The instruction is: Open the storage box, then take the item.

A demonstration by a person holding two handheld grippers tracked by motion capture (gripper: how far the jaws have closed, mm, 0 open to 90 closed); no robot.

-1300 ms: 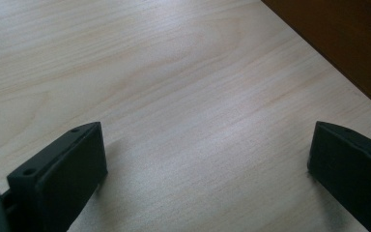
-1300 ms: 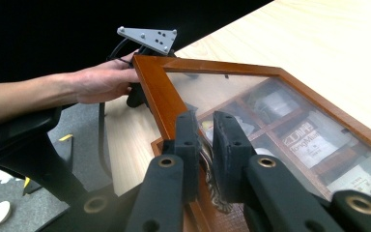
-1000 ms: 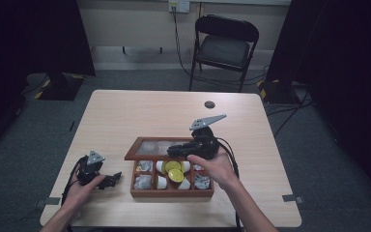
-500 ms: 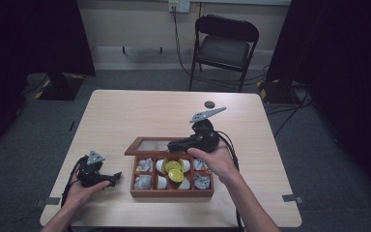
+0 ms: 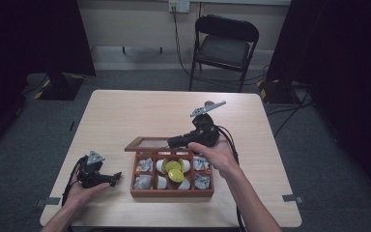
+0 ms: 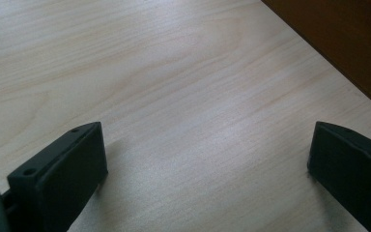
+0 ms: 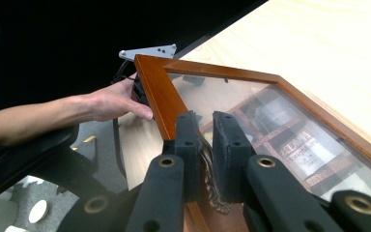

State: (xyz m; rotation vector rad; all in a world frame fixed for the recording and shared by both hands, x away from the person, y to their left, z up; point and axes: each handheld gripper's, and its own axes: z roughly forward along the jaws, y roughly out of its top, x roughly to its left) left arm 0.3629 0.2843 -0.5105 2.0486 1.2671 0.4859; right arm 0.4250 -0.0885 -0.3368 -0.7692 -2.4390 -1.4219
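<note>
While lid [image 7: 251, 82] tilts open, right gripper [image 7: 205, 145] clamps its latch [image 7: 207, 174].

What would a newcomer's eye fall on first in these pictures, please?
Probably the wooden tea box near the table's front edge, its glass-paned lid lifted by the right gripper, whose jaws pinch the lid's front frame by its metal clasp. Yellow packets stand out in its middle compartments, while the left gripper rests open on the table beside it.
</note>
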